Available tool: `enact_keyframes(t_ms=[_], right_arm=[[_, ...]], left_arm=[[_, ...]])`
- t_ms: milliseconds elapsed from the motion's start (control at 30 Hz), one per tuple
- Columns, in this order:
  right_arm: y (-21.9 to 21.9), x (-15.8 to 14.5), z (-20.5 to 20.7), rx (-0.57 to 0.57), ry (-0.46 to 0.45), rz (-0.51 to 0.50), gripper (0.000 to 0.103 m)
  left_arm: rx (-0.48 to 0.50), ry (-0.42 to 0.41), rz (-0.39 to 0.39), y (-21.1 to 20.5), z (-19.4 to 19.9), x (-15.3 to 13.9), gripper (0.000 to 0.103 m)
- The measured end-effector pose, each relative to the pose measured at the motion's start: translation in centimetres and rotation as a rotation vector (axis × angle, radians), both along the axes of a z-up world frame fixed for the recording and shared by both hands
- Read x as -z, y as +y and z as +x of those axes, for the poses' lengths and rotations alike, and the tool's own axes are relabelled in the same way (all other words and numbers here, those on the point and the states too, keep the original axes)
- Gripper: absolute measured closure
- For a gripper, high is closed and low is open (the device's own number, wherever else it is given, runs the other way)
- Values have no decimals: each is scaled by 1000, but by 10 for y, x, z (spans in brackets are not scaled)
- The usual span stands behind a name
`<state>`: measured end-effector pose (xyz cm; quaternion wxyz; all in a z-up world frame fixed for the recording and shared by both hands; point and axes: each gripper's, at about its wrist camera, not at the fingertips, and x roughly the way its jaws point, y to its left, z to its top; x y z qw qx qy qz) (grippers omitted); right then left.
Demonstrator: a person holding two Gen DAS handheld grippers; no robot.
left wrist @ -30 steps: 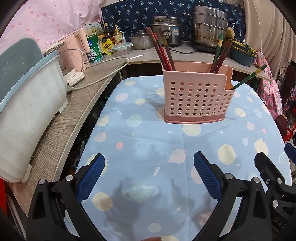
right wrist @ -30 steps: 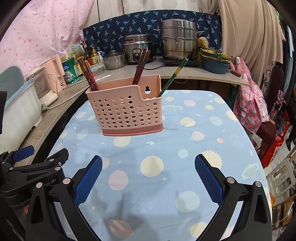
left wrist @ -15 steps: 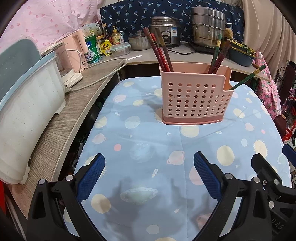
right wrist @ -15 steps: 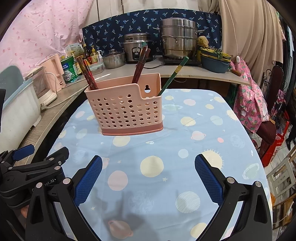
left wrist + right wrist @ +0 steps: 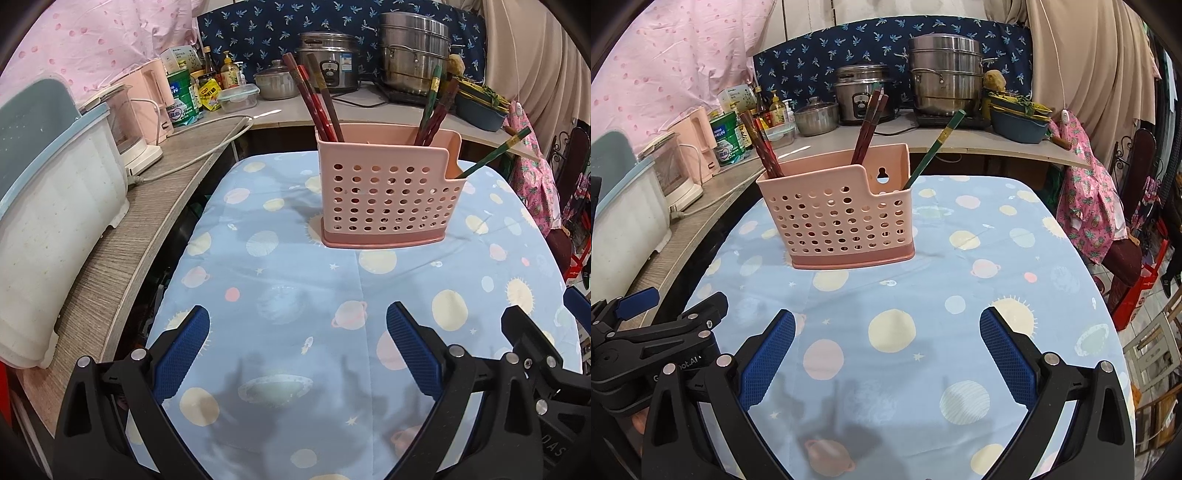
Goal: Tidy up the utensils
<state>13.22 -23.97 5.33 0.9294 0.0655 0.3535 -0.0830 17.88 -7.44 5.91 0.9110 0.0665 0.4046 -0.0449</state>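
Planet-print counter point(image 5: 295, 258): we see pink caddy point(image 5: 388, 199) upright, chopsticks point(image 5: 314, 99) inside. Left gripper point(image 5: 295, 343) and right gripper point(image 5: 886, 347) both spread wide, empty, near it.

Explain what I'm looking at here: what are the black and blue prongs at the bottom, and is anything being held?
Each picture comes from a camera mounted on a hand-held gripper, looking forward along its two blue-padded fingers. One view shows the left gripper, the other the right gripper. Both are open and hold nothing. Ahead, on a table with a planet-print cloth, stands a pink perforated basket with chopsticks standing in it. One green chopstick leans out at the low corner.
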Motion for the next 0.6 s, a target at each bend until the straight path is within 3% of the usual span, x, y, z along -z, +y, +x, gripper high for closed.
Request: enact_keyframes(t_ms=[600], right_arm=[[-3, -1, 2, -2, -1, -2, 6]], left_arm=[[12, -2, 4, -1, 6, 1, 11]])
